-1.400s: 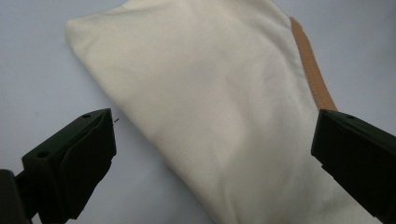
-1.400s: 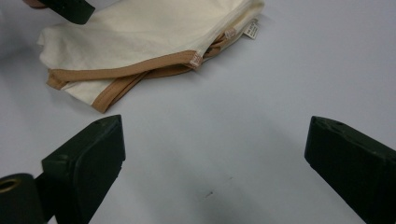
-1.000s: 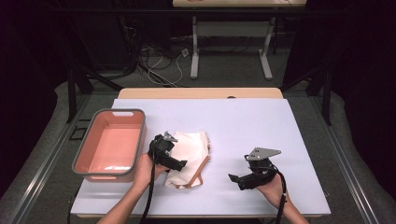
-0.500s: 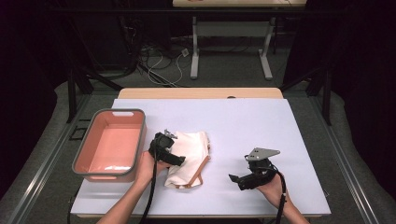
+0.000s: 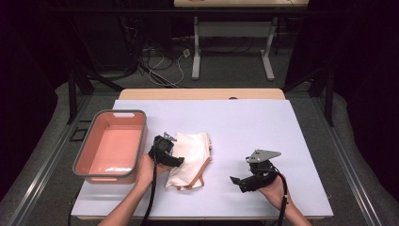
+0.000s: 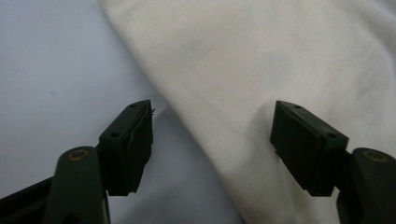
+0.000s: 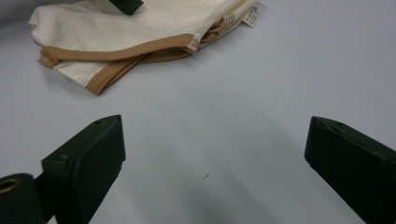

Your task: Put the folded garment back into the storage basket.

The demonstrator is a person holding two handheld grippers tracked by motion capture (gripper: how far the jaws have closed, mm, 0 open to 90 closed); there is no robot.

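A folded cream cloth [image 5: 194, 155] with tan trim lies on the white table [image 5: 244, 127], left of the middle. My left gripper [image 5: 178, 161] hovers low at the cloth's left edge. In the left gripper view its jaws [image 6: 212, 140] straddle that edge: one pad is over the cloth [image 6: 261, 60], the other over bare table. The jaws have just been closing, with the cloth edge between them, and the pads do not press it. My right gripper [image 5: 238, 181] rests at the right, open, and points toward the cloth [image 7: 140, 28]. Nothing lies between its jaws [image 7: 215, 154].
A salmon tub with a grey rim [image 5: 110, 114] stands at the table's left, close beside the left hand. Open table surface lies between the cloth and the right gripper. Behind the table there are floor cables and another table's legs.
The left gripper's jaws have drawn closer together over the cloth's left edge, and the hand has barely shifted. The right gripper has stayed still.
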